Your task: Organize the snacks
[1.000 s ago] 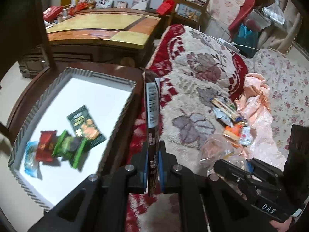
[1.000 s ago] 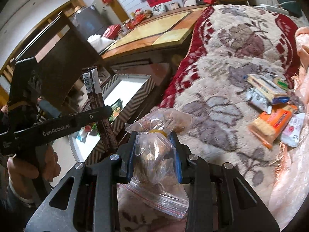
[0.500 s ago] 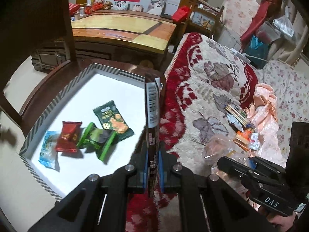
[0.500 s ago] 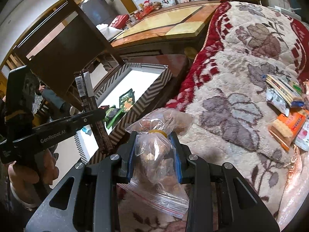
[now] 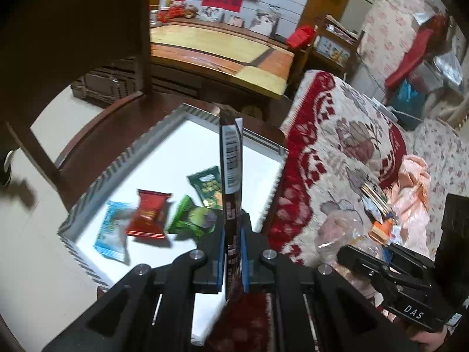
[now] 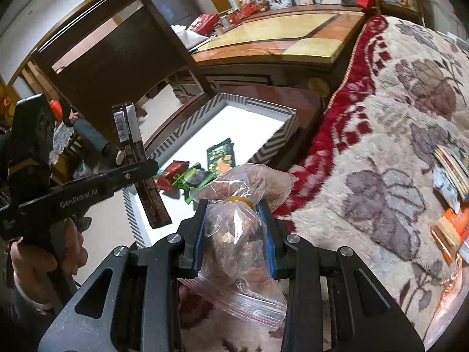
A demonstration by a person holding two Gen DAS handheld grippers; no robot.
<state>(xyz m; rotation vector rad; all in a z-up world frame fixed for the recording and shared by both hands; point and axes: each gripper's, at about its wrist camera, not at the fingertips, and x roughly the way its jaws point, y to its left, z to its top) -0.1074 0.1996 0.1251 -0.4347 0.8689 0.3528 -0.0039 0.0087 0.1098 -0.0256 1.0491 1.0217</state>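
My left gripper [image 5: 233,249] is shut on a long dark brown snack packet [image 5: 231,161] with a barcode, held upright over the near right part of a white tray [image 5: 164,146] with a striped rim. Several packets lie in the tray: blue [image 5: 112,230], red [image 5: 148,215] and two green ones [image 5: 193,215]. My right gripper [image 6: 234,231] is shut on a clear zip bag of brown snacks [image 6: 234,228], tied with a yellow band, above the flowered blanket's [image 6: 381,146] edge. The left gripper [image 6: 146,167] with its packet [image 6: 137,158] shows at the left of the right wrist view.
More loose snacks [image 6: 451,182] lie on the blanket at the right, near a pink cloth [image 5: 416,182]. The tray rests on a dark wooden chair seat [image 5: 96,135] with a tall back [image 6: 111,55]. A wooden table [image 5: 222,55] stands behind. A hand [image 6: 47,252] grips the left tool.
Both grippers have carried their snacks left toward the tray. The dark packet now stands over the tray's inside instead of its right rim, and the bag has neared the tray's edge.
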